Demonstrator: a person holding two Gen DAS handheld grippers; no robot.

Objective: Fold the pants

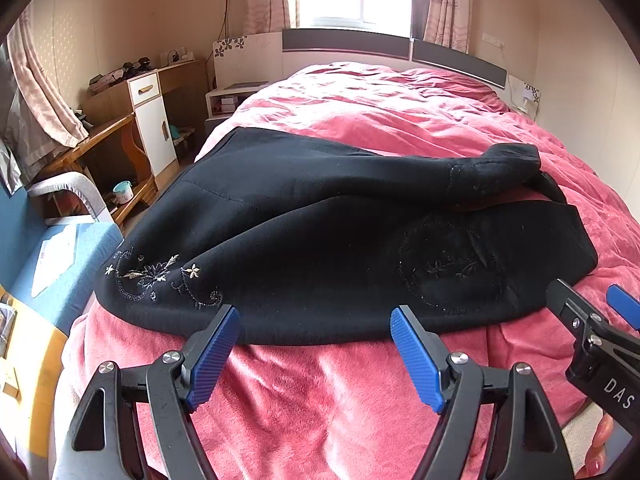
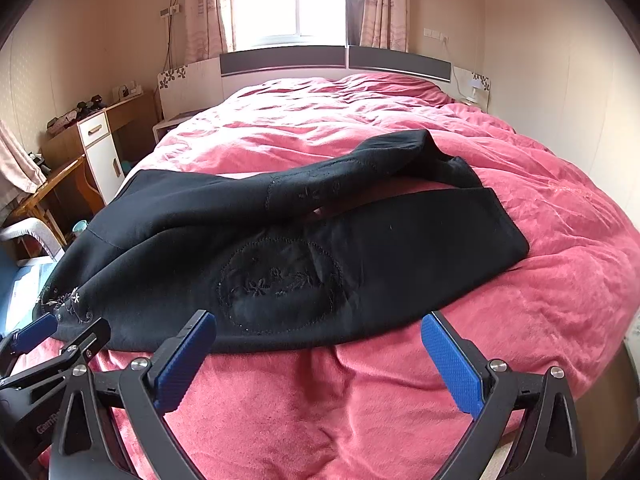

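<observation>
Black pants (image 1: 320, 248) lie across the near end of a pink bed, waist end to the left with pale flower embroidery (image 1: 156, 276), legs running right. One leg is bunched up behind the other. In the right wrist view the pants (image 2: 280, 248) show an oval embroidered patch (image 2: 280, 284). My left gripper (image 1: 316, 320) is open and empty, its fingertips just short of the pants' near edge. My right gripper (image 2: 320, 328) is open and empty, also just short of the near edge. The right gripper's tip shows in the left wrist view (image 1: 588, 308).
The pink bedspread (image 1: 400, 120) covers the whole bed up to a headboard (image 1: 348, 46) under a window. Left of the bed are a wooden desk with a white cabinet (image 1: 152, 120), a chair (image 1: 68, 192) and a blue surface (image 1: 68, 272).
</observation>
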